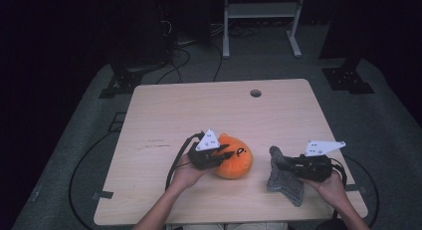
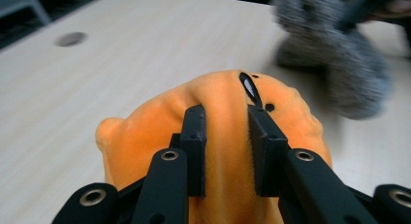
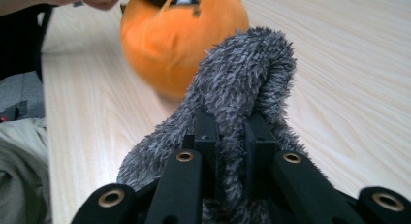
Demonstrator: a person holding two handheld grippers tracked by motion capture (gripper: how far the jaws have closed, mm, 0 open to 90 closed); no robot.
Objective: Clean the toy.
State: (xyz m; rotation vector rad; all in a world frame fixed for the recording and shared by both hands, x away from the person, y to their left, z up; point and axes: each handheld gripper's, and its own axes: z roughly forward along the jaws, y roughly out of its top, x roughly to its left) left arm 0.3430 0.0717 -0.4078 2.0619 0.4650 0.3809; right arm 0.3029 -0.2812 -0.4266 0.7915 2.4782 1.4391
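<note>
A round orange plush toy (image 1: 238, 164) with a dark face mark lies on the wooden table (image 1: 199, 110) near its front middle. My left gripper (image 1: 224, 158) is shut on it; in the left gripper view both jaws pinch a fold of the orange plush toy (image 2: 145, 141) under my left gripper (image 2: 226, 113). A shaggy grey plush toy (image 1: 281, 180) sits to the right, with my right gripper (image 1: 288, 165) shut on it. In the right gripper view the jaws of my right gripper (image 3: 231, 123) squeeze the grey plush toy (image 3: 247, 73), and the orange plush toy (image 3: 174, 35) lies beyond it.
A round cable hole (image 1: 255, 93) is in the table's far side. Behind the table stands a white metal frame (image 1: 261, 11), with cables on the grey floor at the left (image 1: 174, 60). The grey plush toy rests close to the table's front right edge.
</note>
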